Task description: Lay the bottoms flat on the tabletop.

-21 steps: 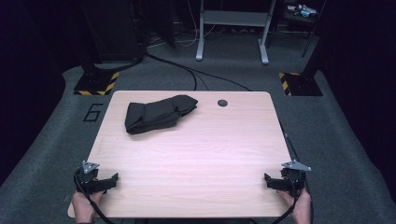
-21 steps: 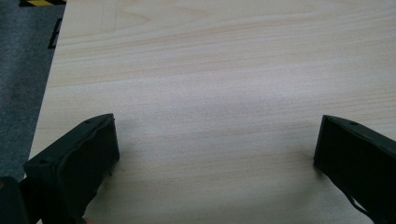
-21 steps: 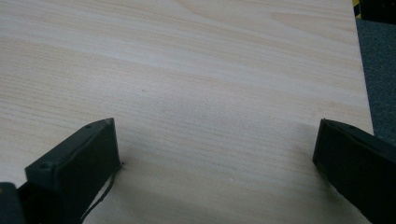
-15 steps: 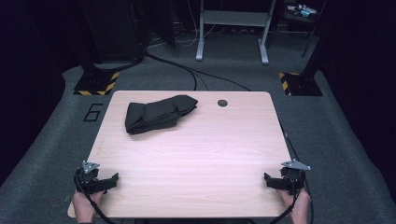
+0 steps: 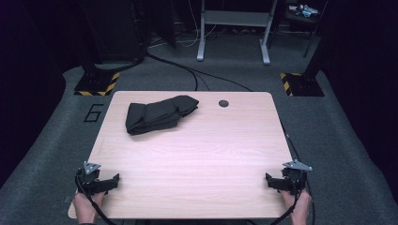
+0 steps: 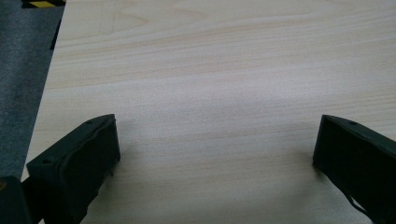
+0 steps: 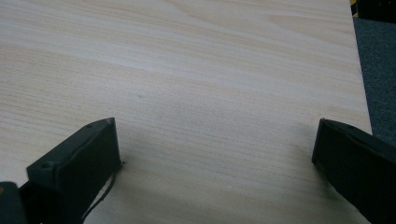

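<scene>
The left tool (image 5: 114,178) rests at the near left corner of the pale wood tabletop (image 5: 197,154), held by the person's left hand (image 5: 85,208), with its grey three-cornered plate on top and a black cable looping down past the wrist. In the left gripper view its two black jaws stand wide apart, with nothing but bare wood grain between them, and the tabletop's edge and grey carpet (image 6: 21,70) lie off to that view's left.

Ahead of the left tool and a little to its right, well apart from it, a folded black cloth (image 5: 158,114) lies on the far half of the tabletop, its longer side running roughly across. Further right along the far edge, just beyond the cloth's end, sits a small round dark hole (image 5: 223,103) in the tabletop. Neither tool touches the cloth.

The right tool (image 5: 267,178) sits at the near right corner, held by the right hand (image 5: 299,206), its jaws pointing inward toward the left tool across the full width of the near edge. In the right gripper view its jaws are likewise spread wide over bare wood, holding nothing, and the tabletop's edge shows at that view's upper right.

Beyond the tabletop, far ahead of both tools, grey carpet carries a painted figure 6 (image 5: 94,112), two black-and-yellow striped bases (image 5: 96,84), black cables and a grey metal frame (image 5: 233,28).
</scene>
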